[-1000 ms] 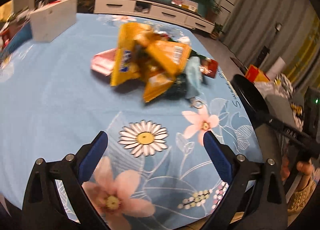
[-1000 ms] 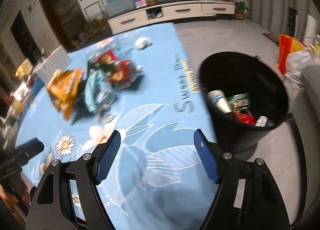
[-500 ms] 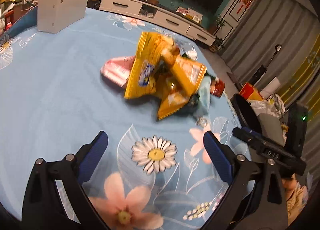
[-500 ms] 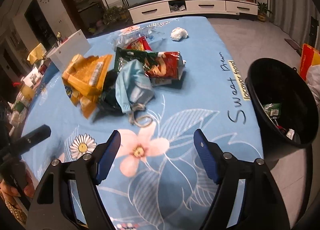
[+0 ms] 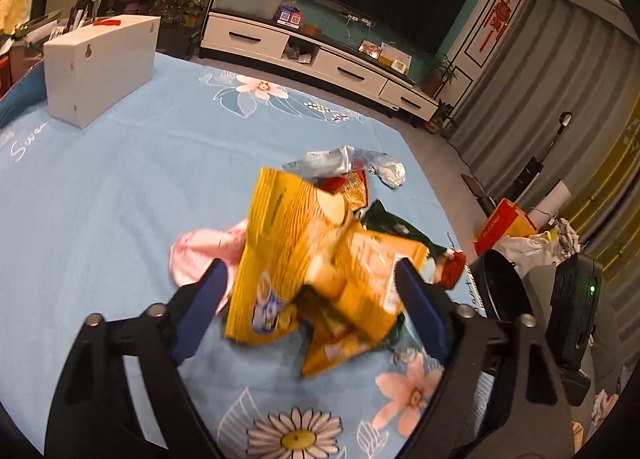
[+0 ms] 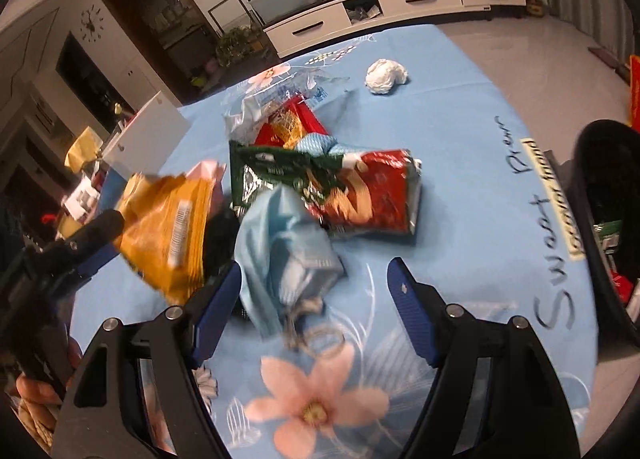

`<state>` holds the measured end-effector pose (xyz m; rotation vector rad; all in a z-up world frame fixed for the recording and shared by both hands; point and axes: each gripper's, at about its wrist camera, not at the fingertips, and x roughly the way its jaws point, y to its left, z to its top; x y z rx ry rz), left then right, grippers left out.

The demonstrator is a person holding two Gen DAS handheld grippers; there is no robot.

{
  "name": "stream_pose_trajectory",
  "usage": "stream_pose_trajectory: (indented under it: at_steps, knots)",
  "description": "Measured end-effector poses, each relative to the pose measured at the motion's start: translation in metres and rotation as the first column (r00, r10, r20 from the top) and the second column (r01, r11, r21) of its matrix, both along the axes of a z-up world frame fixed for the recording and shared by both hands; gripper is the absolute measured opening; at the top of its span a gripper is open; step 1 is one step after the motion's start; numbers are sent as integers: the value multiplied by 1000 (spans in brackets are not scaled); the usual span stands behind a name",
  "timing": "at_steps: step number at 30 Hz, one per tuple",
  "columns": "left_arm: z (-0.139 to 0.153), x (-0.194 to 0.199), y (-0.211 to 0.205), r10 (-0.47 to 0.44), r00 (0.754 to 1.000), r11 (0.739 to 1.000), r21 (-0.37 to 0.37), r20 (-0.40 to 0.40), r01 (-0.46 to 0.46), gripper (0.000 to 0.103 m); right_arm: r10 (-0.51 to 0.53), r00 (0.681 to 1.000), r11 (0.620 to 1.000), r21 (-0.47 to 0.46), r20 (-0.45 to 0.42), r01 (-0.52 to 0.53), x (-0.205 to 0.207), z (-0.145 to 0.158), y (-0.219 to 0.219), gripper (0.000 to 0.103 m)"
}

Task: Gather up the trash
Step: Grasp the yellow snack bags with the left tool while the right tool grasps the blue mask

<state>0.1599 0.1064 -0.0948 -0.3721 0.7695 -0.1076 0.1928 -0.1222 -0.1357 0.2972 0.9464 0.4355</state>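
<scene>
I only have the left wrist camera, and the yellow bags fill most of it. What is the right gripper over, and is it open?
Observer: The right gripper is open, and a light blue face mask lies partly between its fingers.
Operator: Is there anything in the bin? I only see its rim.
Observer: Yes. The black bin at the table's edge holds a green packet and something red.
Operator: What lies just past the mask?
Observer: A red snack bag lies flat behind it, beside a green bag.
</scene>
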Motion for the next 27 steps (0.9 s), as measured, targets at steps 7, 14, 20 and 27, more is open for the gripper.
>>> stream_pose_trajectory:
  at_steps: [7,14,20,27]
  knots:
    - [-7,14,-4,-11,1000,999,40,-24,12,42,24,999,998,62,-32,-22,16,-8,8,74]
    - [-10,2,-1,-11,1000,1000,13,-13,11,22,19,1000,998,57,-23,-18,9,-7,4,33]
    - [5,-22,-3,-23,999,1000,-15,32,23,20,3,1000,1000,27,9,-3,-5,3,1,16]
    - [28,-53,1,-24,996,999,-32,86,26,20,-8,997,999,34,83,5,-36,33,-17,15]
